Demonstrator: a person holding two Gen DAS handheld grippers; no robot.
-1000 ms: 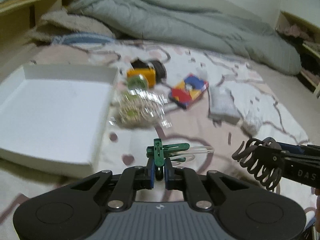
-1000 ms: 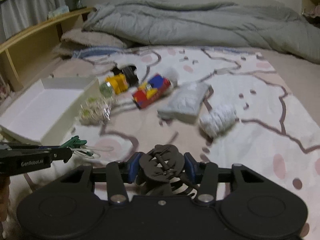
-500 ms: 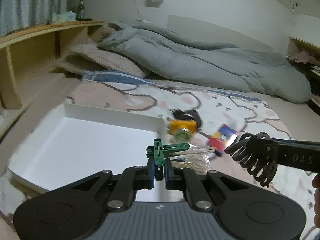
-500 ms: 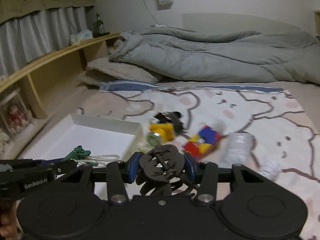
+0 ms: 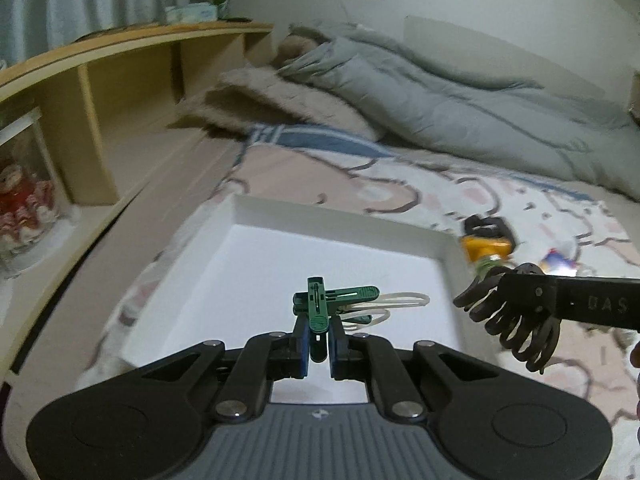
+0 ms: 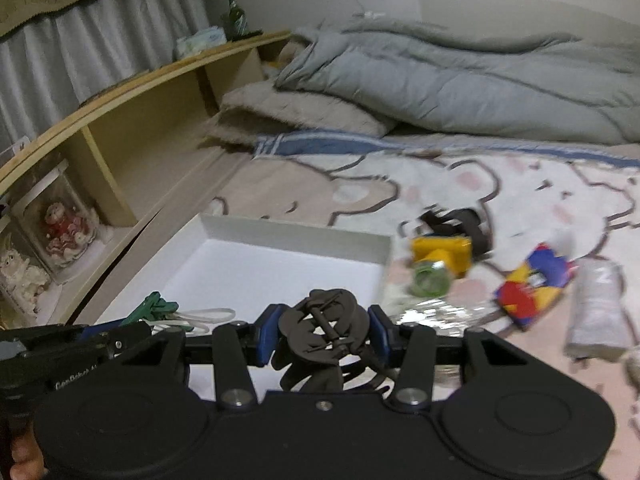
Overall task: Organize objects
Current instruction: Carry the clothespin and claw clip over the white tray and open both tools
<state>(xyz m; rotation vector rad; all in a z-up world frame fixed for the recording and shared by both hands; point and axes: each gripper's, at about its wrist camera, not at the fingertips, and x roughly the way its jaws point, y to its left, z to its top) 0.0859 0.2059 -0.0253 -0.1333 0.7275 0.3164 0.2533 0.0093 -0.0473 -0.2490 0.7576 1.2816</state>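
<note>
So the left hand-held gripper (image 5: 319, 354) is clamped tight on a bunch of green clothespins (image 5: 320, 308) with some pale loops hanging off them, and it's holding the bunch over the white tray (image 5: 344, 224) sitting on the bed (image 5: 400, 184). In the left wrist view the pins sit dead centre, with the tray's floor right behind them.

The right hand-held gripper (image 6: 322, 334) is squeezing a dark claw hair clip (image 6: 324, 328) between its blue pads. From the left camera you can see that clip at about 3 o'clock, hovering at the tray's right edge, near the pins but not touching them.

The rest of the stuff is still lying on the bedsheet, at roughly 2 o'clock past the tray's corner in the right wrist view: a yellow toy (image 6: 442, 254) with a black strap, a green glass jar (image 6: 432, 280), a red-yellow-blue packet (image 6: 534, 292) and a rolled grey cloth (image 6: 596, 308). There's a grey duvet (image 6: 460, 80) bunched up at 12 o'clock, and a wooden shelf (image 6: 132, 136) off at 9 to 10 o'clock.
</note>
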